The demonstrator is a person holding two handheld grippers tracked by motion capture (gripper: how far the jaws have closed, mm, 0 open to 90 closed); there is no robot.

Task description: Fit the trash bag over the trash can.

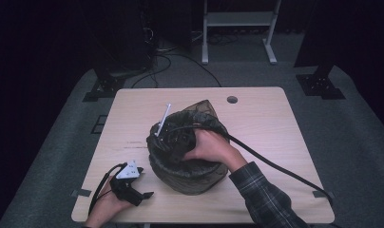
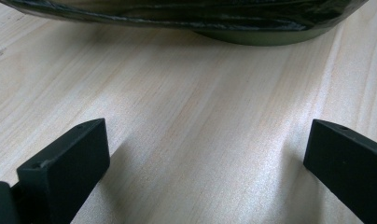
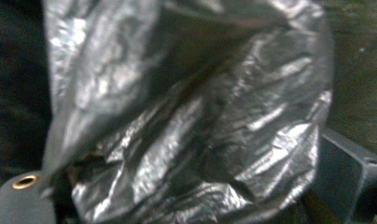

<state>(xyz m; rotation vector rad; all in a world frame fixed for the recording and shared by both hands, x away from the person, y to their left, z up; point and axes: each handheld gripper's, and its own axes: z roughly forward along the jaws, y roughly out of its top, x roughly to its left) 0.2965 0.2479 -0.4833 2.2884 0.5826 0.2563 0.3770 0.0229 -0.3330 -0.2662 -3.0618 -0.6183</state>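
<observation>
While the left gripper [image 1: 133, 186] rests on the tabletop [image 1: 266, 118] with jaws spread wide and empty, just beside the bin [image 1: 187, 178], the right gripper [image 1: 178, 140] reaches inside the bin, its jaws clenched on crumpled black liner [image 3: 191, 121] at mid-table

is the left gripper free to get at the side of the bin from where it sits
Probably yes: the left gripper rests open on the table, and bare wood lies between its jaws and the bag-lined bin.
</observation>
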